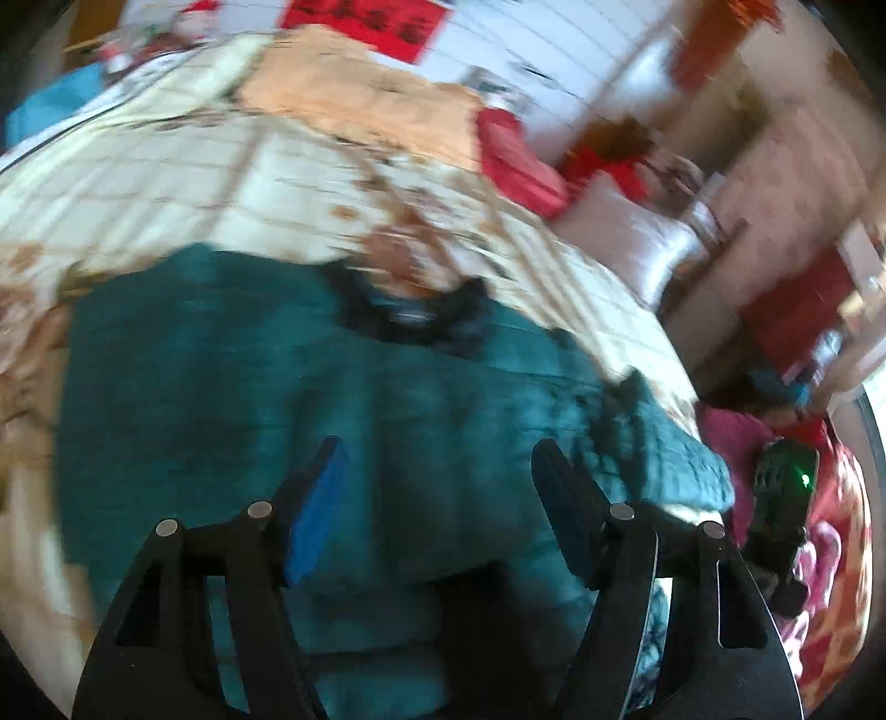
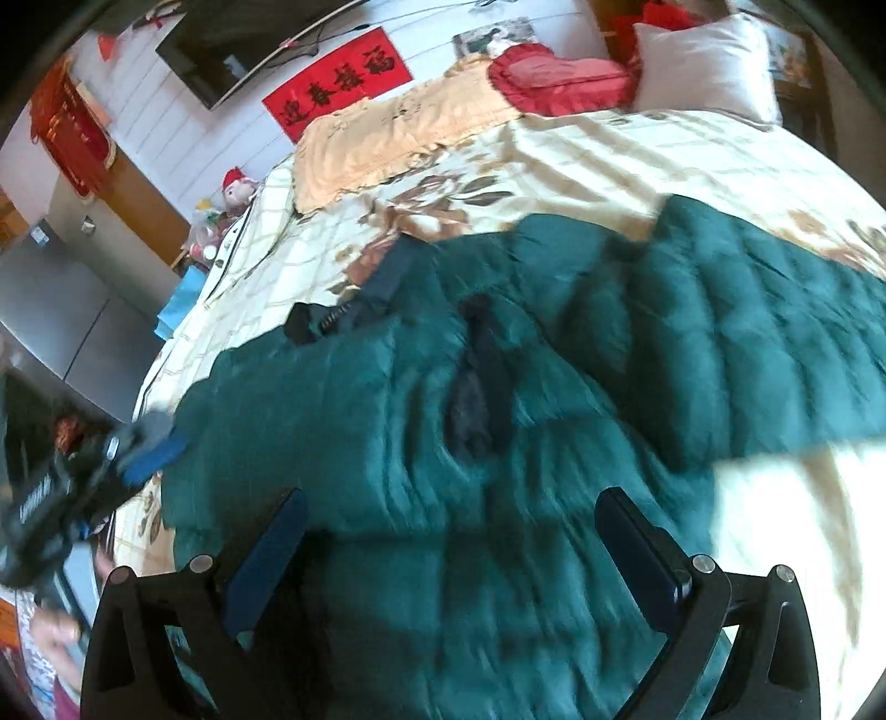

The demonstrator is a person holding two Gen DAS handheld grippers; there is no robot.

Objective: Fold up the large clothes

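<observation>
Bedroom wall carries red banner [image 2: 338, 83], black Chinese characters, too blurred to read. Teal quilted jacket [image 2: 443, 443], dark collar, spread on floral bed [image 2: 581, 149]. Left gripper [image 1: 437, 498] and right gripper [image 2: 448, 543] both spread apart above jacket, empty.

A cream quilt [image 2: 581, 160] with brown flowers covers the bed, and a peach blanket [image 2: 387, 144] lies across its far end. A red cushion [image 2: 554, 77] rests beside a white pillow [image 2: 703, 61] at the far corner. On the white wall hangs a red banner [image 2: 338, 105] with black characters, just below a dark TV [image 2: 232, 44]. A doll [image 2: 239, 188] in a red hat sits at the bed's far edge, a blue bag [image 2: 180, 302] just beside the bed near it
</observation>
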